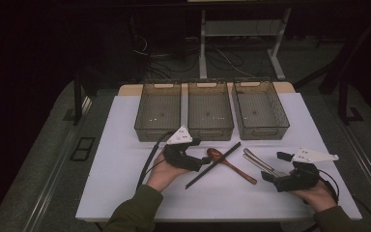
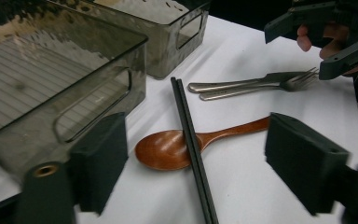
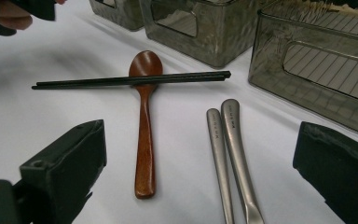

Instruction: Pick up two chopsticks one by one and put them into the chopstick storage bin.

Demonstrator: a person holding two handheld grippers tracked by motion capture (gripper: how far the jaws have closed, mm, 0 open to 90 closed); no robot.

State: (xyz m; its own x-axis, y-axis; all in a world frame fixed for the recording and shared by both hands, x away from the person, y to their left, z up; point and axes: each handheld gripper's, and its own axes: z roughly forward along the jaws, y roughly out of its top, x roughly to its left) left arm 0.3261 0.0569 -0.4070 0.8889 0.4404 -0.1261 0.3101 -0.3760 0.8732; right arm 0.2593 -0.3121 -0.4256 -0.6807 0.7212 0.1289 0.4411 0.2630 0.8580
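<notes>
A brown wooden spoon (image 1: 218, 156) lies on the white table top (image 1: 118, 145), and a pair of black chopsticks (image 1: 212, 166) rests across its bowl. Two metal forks (image 1: 258, 162) lie side by side to the right of them. My left gripper (image 1: 204, 163) hovers at the spoon's bowl end; in the left gripper view its jaws stand apart on either side of the spoon (image 2: 165, 149) and chopsticks (image 2: 189, 126), touching neither. My right gripper (image 1: 274, 166) is open by the forks' handles (image 3: 228, 135), with the spoon's handle (image 3: 144, 140) just inside its left jaw.
Three smoky see-through bins (image 1: 158, 111) (image 1: 210, 110) (image 1: 261, 108) stand in a row behind the cutlery, all empty. Bare white table lies to the left of my left hand and along the front edge. Dark floor, cables and table legs lie beyond.
</notes>
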